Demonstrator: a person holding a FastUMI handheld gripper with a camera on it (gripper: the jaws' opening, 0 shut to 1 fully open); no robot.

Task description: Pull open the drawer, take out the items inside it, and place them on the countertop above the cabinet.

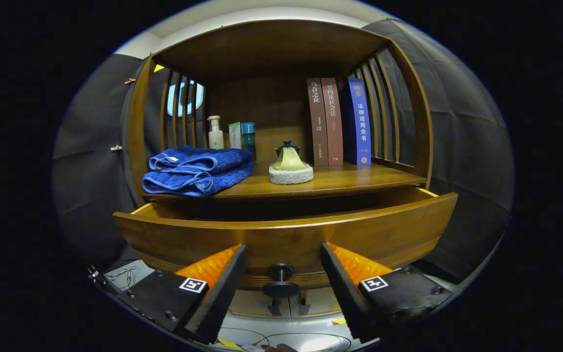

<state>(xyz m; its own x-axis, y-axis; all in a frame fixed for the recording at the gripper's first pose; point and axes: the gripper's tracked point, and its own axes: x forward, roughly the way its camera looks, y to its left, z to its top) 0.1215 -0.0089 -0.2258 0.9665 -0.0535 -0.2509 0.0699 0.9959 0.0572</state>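
**Entry: curved drawer, partly drawn out**

The gripper [281, 266] is hovering with its jaws spread wide, flanking the small dark round knob [281, 279] without touching it. The curved brown wooden drawer [286, 234] is standing partly open beneath the cabinet's wooden countertop [340, 182], its contents hidden behind the front panel. The countertop is carrying a folded blue towel [196, 171], a green teapot on a pale round stand [290, 165] and upright books [337, 122]. Risk, as I judge it: free space looks scarce, so retrieved items could be nudging the teapot.

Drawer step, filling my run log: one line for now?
drawer: pulled open | knob: between tongs, untouched | tongs: open | contents: hidden
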